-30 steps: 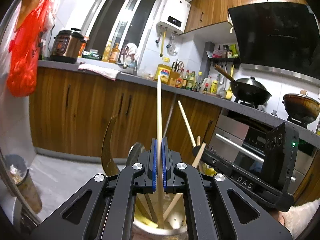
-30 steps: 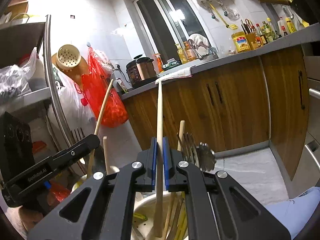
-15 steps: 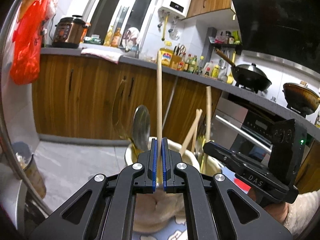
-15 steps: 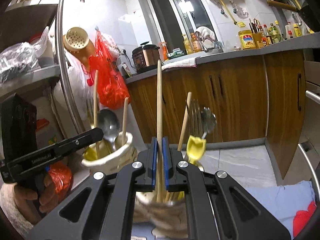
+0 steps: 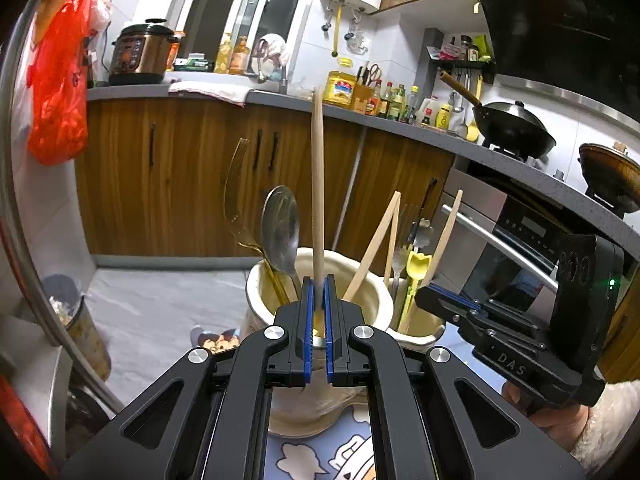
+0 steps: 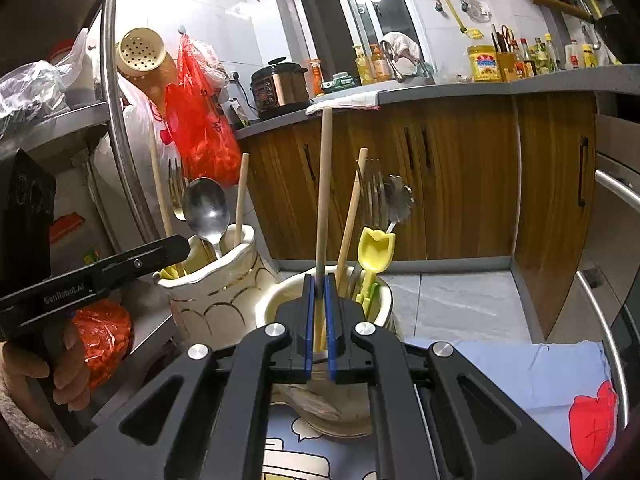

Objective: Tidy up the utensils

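Left tongs (image 5: 317, 304) pinch an upright wooden chopstick (image 5: 318, 184) over the left cream holder (image 5: 320, 276), which contains a steel spoon (image 5: 280, 228). Right of that holder, right tongs (image 6: 319, 304) pinch a second wooden stick (image 6: 323, 188) over the adjacent holder (image 6: 276, 300).

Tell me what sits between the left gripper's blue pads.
Left wrist view: the left gripper clamps an upright pale wooden chopstick above a cream ceramic jar.

A home kitchen: wood-fronted cabinets (image 5: 192, 168) under a grey counter, wok (image 5: 512, 132) on the stove, rice cooker (image 5: 138, 52).
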A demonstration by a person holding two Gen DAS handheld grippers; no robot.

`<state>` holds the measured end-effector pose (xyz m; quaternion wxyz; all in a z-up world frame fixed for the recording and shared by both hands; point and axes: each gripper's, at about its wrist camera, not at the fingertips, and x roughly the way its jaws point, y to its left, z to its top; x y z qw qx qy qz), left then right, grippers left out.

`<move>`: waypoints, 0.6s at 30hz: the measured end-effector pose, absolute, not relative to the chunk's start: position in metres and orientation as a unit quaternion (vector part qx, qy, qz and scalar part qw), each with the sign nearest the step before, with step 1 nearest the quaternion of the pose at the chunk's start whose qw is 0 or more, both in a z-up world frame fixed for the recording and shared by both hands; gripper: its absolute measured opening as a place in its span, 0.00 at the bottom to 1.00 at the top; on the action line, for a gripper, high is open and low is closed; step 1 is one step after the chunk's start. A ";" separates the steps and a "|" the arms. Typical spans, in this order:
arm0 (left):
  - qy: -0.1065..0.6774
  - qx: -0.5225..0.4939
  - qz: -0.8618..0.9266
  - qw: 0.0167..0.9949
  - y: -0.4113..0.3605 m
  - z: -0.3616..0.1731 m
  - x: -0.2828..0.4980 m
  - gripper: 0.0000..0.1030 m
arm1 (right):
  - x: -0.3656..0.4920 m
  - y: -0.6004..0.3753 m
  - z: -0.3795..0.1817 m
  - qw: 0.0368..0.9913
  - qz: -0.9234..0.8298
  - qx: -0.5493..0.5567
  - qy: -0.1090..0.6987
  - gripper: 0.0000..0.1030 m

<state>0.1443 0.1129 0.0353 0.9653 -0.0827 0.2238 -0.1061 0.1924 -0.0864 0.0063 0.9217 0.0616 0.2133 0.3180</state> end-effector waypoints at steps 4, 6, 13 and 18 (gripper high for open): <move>0.221 -0.084 -0.111 0.965 0.112 0.036 0.142 0.16 | 0.192 -0.088 0.008 0.920 0.321 0.066 0.215 0.12; 0.223 -0.081 -0.113 0.965 0.110 0.037 0.142 0.21 | 0.191 -0.090 0.009 0.920 0.323 0.068 0.213 0.24; 0.222 -0.090 -0.116 0.964 0.108 0.047 0.126 0.48 | 0.175 -0.101 0.023 0.922 0.321 0.067 0.206 0.41; 0.219 -0.090 -0.115 0.965 0.103 0.052 0.098 0.66 | 0.154 -0.113 0.033 0.923 0.323 0.060 0.202 0.53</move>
